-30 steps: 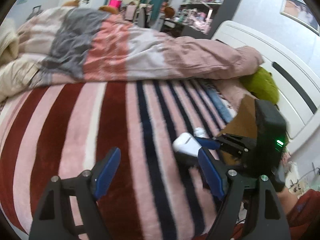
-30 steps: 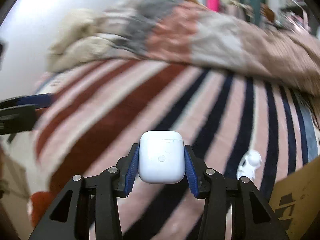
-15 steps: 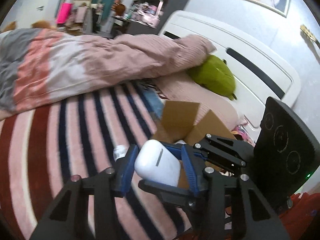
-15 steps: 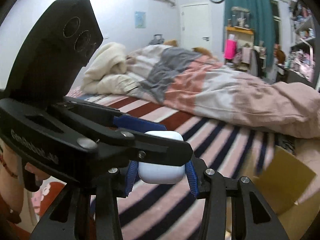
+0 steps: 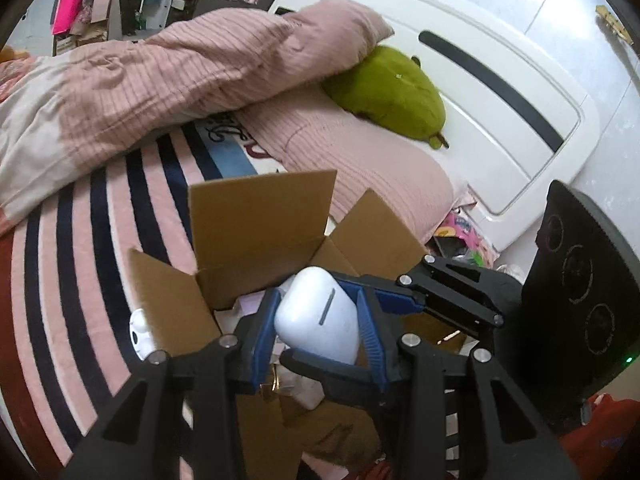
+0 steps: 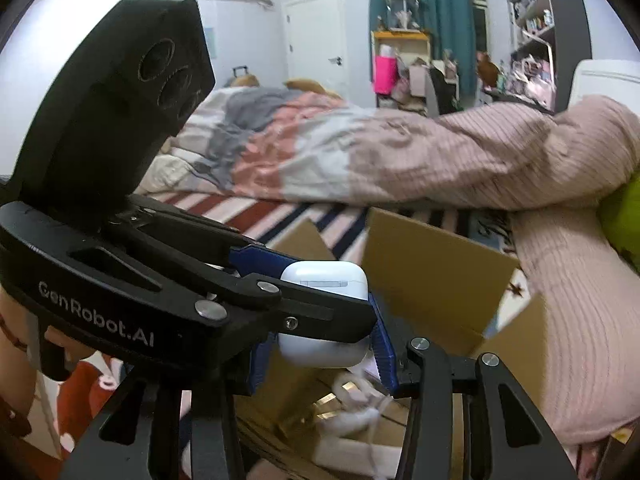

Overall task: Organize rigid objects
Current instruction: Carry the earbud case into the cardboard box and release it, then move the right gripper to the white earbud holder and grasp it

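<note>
Both pinching one white earbud case [image 5: 318, 316] at once, left gripper [image 5: 318, 330] and right gripper [image 6: 322, 344] crossed. Held above open cardboard box [image 5: 256, 224] on striped bed [image 5: 80, 248].

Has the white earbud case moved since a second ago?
Yes. The white earbud case has gone from above the striped blanket to above the open cardboard box, now pinched by both the left gripper and the right gripper.

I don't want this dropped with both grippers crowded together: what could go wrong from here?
1. Both the left gripper and the right gripper seem clamped on the white earbud case; an uneven release could twist or drop it.
2. It hangs among the cardboard box flaps; a fall might glance off one and miss.
</note>
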The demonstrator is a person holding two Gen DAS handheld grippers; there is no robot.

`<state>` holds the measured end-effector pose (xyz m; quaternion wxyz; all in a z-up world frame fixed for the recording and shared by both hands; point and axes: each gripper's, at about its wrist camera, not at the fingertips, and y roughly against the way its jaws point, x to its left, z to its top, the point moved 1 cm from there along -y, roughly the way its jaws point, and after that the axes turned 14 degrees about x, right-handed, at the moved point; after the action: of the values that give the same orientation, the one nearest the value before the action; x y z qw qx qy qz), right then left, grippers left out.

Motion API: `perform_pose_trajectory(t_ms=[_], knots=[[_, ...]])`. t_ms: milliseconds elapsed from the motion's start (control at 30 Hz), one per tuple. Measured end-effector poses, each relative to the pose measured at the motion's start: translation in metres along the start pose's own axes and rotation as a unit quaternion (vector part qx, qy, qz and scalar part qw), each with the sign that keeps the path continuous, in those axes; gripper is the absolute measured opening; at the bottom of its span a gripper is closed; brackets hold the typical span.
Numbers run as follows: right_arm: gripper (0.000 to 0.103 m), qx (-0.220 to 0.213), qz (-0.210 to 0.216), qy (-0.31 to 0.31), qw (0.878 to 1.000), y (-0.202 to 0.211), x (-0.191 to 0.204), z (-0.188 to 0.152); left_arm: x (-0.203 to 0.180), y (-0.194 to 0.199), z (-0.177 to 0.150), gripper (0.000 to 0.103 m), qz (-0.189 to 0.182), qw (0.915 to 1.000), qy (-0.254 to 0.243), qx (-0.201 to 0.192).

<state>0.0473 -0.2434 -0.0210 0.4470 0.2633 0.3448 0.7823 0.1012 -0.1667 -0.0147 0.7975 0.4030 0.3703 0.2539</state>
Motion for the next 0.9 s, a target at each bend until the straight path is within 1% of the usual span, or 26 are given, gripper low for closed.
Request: perform_pose_trajectory(t_ms=[33,67,100,167,200,267,333,400,500,533,567,700,733,833,900], knots=[[0.039,0.004,-0.001,-0.005,1.000,0.000,-0.002,-0.002,-0.002,-0.002,0.000,0.039,0.011,0.9999,0.001,0.003],[0.039,0.007,-0.002,-0.012,1.000,-0.002,-0.004,-0.002,-0.002,-0.001,-0.001,0.045,0.016,0.9999,0.002,0.002],[0.039,0.011,-0.003,-0.020,1.000,-0.002,-0.007,-0.002,-0.002,0.000,-0.001,0.048,0.017,0.9999,0.002,0.000],[0.040,0.011,-0.006,-0.024,1.000,-0.002,-0.009,-0.002,0.000,0.010,-0.005,0.058,0.014,0.9998,0.004,-0.011],[0.041,0.010,-0.008,-0.025,1.000,-0.001,-0.009,-0.002,0.002,0.015,-0.008,0.060,0.016,0.9997,0.008,-0.017],[0.048,0.005,-0.009,-0.026,1.000,0.003,-0.005,-0.001,0.009,0.030,-0.016,0.064,0.022,0.9990,0.018,-0.034],[0.049,0.001,-0.008,-0.024,1.000,0.006,0.000,0.002,0.016,0.044,-0.025,0.064,0.030,0.9979,0.027,-0.050],[0.049,-0.003,-0.006,-0.018,1.000,0.009,0.009,0.005,0.023,0.061,-0.038,0.064,0.047,0.9958,0.038,-0.068],[0.049,-0.005,0.004,-0.002,1.000,0.010,0.031,0.012,0.037,0.087,-0.061,0.068,0.077,0.9906,0.058,-0.097],[0.049,-0.005,0.011,0.005,1.000,0.009,0.040,0.016,0.044,0.095,-0.070,0.072,0.086,0.9882,0.067,-0.108],[0.049,-0.005,0.015,0.012,1.000,0.007,0.049,0.019,0.051,0.103,-0.080,0.073,0.097,0.9852,0.078,-0.119],[0.049,-0.002,0.031,0.049,0.998,-0.005,0.093,0.036,0.082,0.126,-0.116,0.073,0.138,0.9723,0.117,-0.148],[0.049,0.002,0.035,0.057,0.998,-0.011,0.104,0.040,0.092,0.131,-0.128,0.073,0.152,0.9679,0.129,-0.153],[0.049,0.027,0.043,0.080,0.996,-0.037,0.137,0.048,0.117,0.137,-0.154,0.074,0.170,0.9598,0.150,-0.165],[0.049,0.052,0.035,0.090,0.994,-0.059,0.154,0.048,0.140,0.134,-0.173,0.074,0.178,0.9546,0.174,-0.163]])
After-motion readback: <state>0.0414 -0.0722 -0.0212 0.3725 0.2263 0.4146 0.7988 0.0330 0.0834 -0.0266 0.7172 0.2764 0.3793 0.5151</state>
